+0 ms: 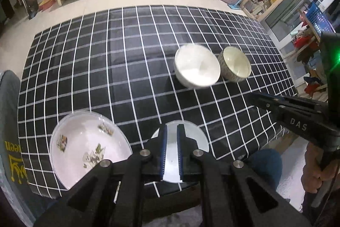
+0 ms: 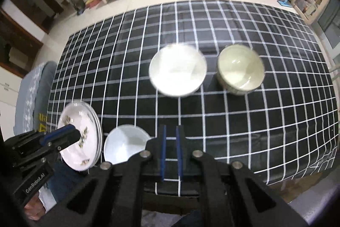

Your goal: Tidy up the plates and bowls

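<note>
Taking the white bowl (image 2: 177, 70) mid-table as my marker, L to R.

Floral plate (image 1: 85, 142): near-left of the bowl, right at the table's front edge. Its rim looks doubled, so it may be two stacked; can't tell. Plain white plate (image 2: 125, 146): just beside the floral one on the bowl's side, also at the front edge. Patterned bowl (image 2: 240, 71): just right of the white bowl, rims close, prob not touching. All upright on the checked cloth (image 1: 127, 56).

Left gripper (image 1: 172, 142) hangs near-left of the bowl, over the plates, fingers drawn nearly together w/ a slim gap, gripping nothing. Right gripper (image 2: 170, 142) sits nearer than the bowl, over the front edge, same posture, empty.

Risks, as I judge them:
- Both plates are so near the edge that a clumsy nudge w/ near-closed fingers could push one off onto the floor.
- Fingers need to spread before taking a rim. Going in as they are would just shove or tip the dish.
- Glazed rims are slick and a thin pinch may slip, esp. lifting plate onto plate.
- The cloth could drag & carry the bowls along.
- Reaching for the white bowl from the right could clip the patterned one.
</note>
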A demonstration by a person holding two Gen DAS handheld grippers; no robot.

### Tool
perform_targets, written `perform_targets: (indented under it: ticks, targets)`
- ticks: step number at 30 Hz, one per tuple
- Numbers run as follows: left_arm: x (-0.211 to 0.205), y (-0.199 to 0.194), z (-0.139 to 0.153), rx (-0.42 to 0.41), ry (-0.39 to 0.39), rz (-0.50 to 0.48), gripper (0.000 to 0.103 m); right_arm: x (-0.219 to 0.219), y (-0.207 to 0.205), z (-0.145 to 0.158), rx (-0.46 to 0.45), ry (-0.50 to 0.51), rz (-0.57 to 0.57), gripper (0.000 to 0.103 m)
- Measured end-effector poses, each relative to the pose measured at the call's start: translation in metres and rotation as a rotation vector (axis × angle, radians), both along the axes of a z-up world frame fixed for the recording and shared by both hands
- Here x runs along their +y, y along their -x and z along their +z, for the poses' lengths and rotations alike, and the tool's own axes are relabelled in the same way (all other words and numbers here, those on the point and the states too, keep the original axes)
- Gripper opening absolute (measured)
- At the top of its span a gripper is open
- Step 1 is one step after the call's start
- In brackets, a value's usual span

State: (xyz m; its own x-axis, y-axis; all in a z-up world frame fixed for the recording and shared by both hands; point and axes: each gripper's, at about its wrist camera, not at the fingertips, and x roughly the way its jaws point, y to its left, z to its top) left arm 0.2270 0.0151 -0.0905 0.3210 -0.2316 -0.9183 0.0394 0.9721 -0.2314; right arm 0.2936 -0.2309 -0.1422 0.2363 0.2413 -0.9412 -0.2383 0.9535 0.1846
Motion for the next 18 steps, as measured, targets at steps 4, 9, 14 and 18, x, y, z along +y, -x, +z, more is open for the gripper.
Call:
perform_targets:
  ticks: [4, 9, 14, 18]
  targets:
    - [-0.006, -0.021, 0.004, 0.003, -0.008, -0.014, 0.007, -0.007, -0.016, 0.005, 0.006, 0.014, -0.005, 0.012]
    - [-0.018, -0.039, -0.008, 0.021, -0.027, -0.038, 0.007, -0.008, -0.035, -0.006, 0.015, 0.041, -0.001, 0.012]
    - [-0.027, -0.063, -0.023, 0.056, -0.016, -0.050, 0.010, -0.011, -0.056, -0.024, 0.061, 0.052, -0.007, 0.012]
    - [-0.031, -0.084, -0.039, 0.078, -0.006, -0.057, 0.013, -0.017, -0.076, -0.039, 0.093, 0.057, -0.020, 0.012]
